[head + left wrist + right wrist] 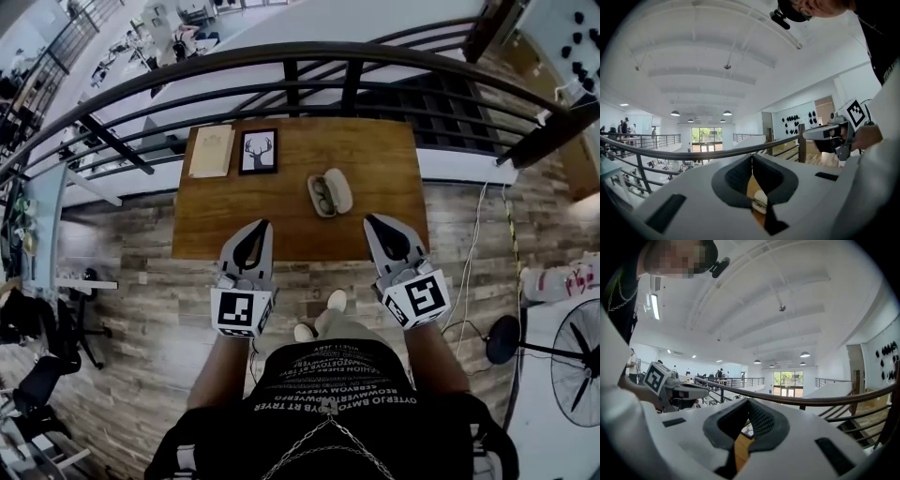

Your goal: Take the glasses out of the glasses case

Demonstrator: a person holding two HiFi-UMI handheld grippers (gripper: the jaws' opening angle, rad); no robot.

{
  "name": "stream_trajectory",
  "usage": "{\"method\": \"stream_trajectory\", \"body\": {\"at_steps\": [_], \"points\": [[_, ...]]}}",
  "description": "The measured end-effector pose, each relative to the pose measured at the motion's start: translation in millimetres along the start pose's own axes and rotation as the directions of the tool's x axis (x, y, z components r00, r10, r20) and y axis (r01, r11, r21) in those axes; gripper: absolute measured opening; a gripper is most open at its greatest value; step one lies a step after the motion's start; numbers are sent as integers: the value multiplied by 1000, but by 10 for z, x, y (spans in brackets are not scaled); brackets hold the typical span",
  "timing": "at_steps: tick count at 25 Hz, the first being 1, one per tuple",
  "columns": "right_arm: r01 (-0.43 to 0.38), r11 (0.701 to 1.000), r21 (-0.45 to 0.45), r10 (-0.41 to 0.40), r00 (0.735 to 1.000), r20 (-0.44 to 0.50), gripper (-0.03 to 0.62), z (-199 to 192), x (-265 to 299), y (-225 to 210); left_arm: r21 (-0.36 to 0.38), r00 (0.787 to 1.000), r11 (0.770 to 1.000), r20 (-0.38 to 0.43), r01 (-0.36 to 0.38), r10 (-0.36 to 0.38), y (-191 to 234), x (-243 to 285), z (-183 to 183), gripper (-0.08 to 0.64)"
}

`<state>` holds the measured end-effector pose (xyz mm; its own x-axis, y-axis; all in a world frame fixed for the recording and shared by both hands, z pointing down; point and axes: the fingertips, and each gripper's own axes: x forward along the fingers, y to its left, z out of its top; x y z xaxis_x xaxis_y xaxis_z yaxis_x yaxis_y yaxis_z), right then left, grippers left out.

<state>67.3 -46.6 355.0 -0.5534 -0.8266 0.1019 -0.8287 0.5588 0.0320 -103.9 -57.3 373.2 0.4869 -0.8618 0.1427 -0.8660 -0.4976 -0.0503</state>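
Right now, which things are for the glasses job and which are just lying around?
For the job: the open glasses case, the glasses inside it, the left gripper and the right gripper, both shut and empty.
Just lying about: the framed deer picture, the pale booklet.

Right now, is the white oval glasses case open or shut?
Open: the white oval glasses case lies spread in halves, glasses inside one.

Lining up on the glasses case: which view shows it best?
Head view: the case lies open on the table, glasses inside, wholly visible. The left gripper view shows only a sliver between its jaws. The right gripper view doesn't show it.
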Motion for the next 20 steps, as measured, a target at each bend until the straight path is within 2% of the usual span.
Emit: {"method": "stream_trajectory", "body": {"at_steps": [5, 20], "points": [[-11, 1000, -4, 11, 1000, 11, 15, 61, 150, -188, -26, 1000, 1000, 8, -11, 11, 52, 230, 58, 28], [-77, 997, 21, 76, 996, 42, 15, 35, 568, -715, 8, 997, 998, 21, -69, 69, 122, 852, 236, 28]]}}
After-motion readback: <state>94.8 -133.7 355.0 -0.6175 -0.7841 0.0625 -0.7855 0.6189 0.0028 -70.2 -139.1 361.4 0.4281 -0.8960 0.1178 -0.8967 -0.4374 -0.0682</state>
